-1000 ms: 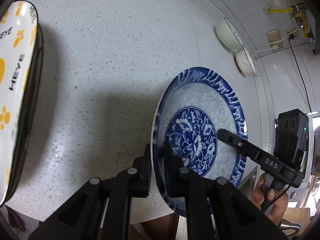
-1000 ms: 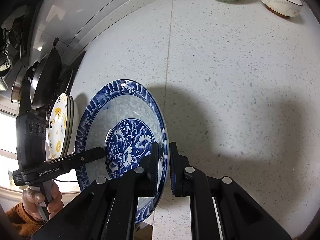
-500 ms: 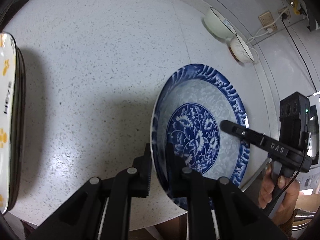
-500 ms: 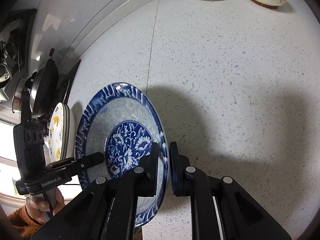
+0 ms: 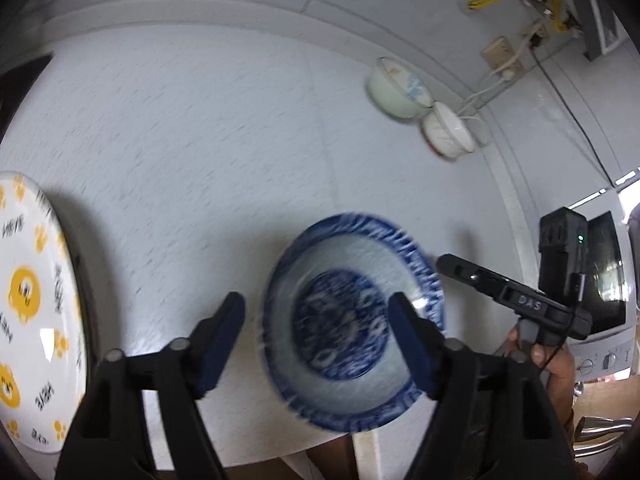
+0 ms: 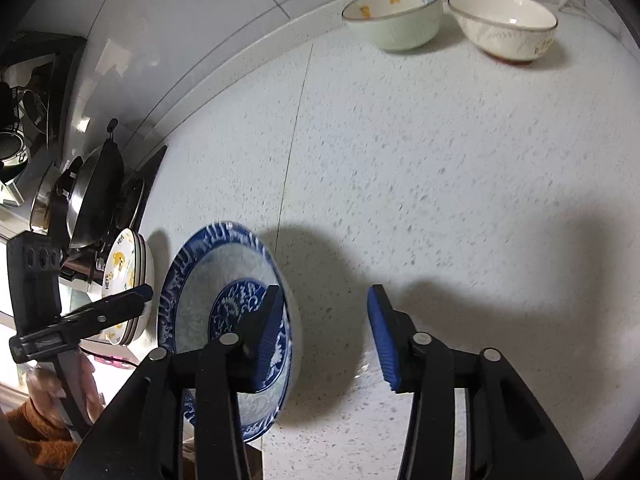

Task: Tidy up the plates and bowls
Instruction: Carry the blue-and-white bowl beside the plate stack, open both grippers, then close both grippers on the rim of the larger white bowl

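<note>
A blue-and-white floral plate point(image 5: 352, 320) lies on the speckled white counter near its front edge; it also shows in the right wrist view point(image 6: 212, 304). My left gripper point(image 5: 316, 340) is open, its fingers apart on either side of the plate and not touching it. My right gripper point(image 6: 324, 336) is open too, with its left finger in front of the plate's right rim. A stack of white plates with yellow paw prints point(image 5: 28, 316) sits to the left, also in the right wrist view point(image 6: 124, 276). A pale green bowl point(image 6: 394, 14) and a white bowl point(image 6: 504, 24) stand at the back.
A dark pan and pots point(image 6: 88, 196) sit on the stove at the left. Wall sockets with cables point(image 5: 508, 56) are behind the bowls. A white appliance point(image 5: 604, 280) stands to the right. The counter's front edge runs just below the blue plate.
Both grippers were shut on the blue plate's rim and have opened and drawn back. The plate now rests on the counter. The left view is blurred from motion.
</note>
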Demonstrator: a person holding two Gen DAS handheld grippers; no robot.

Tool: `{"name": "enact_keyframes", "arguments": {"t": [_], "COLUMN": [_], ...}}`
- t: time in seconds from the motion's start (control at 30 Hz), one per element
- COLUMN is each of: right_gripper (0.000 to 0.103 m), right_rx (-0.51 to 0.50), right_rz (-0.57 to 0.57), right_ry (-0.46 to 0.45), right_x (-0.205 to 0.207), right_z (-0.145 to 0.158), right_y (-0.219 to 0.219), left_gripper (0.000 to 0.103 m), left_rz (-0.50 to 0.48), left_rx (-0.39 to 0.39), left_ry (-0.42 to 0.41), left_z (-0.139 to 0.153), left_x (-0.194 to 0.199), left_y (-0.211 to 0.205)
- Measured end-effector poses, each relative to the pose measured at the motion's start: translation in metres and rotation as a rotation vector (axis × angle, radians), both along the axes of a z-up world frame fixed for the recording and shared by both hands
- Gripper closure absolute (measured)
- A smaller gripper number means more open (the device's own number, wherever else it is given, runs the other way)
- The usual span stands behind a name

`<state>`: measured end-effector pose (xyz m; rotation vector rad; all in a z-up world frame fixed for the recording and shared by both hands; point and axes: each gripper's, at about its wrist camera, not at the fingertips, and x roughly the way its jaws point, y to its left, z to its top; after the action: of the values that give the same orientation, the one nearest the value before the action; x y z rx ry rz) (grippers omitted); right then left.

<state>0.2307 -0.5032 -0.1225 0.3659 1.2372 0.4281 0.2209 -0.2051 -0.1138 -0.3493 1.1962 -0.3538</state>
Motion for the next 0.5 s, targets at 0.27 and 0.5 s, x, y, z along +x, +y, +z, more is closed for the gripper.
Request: {"name": "enact_keyframes", "arguments": {"t": [0.27, 0.5], "right_gripper": [0.042, 0.041], "right_rx": [-0.048, -0.119], "right_rz": [-0.146, -0.242], "right_ry": [-0.131, -0.166], "right_x": [0.034, 0.094], "right_z": [0.047, 0.066], "right_y": [-0.069, -0.131], "left_gripper": [0.024, 0.024], "left_rz": [-0.087, -0.022], "left_rx": [-0.059, -0.094], "left_ry": [-0.007, 0.022], "left_z": [0.025, 0.011], "left_x": [0.058, 0.135], "left_y": [-0.076, -0.146]}}
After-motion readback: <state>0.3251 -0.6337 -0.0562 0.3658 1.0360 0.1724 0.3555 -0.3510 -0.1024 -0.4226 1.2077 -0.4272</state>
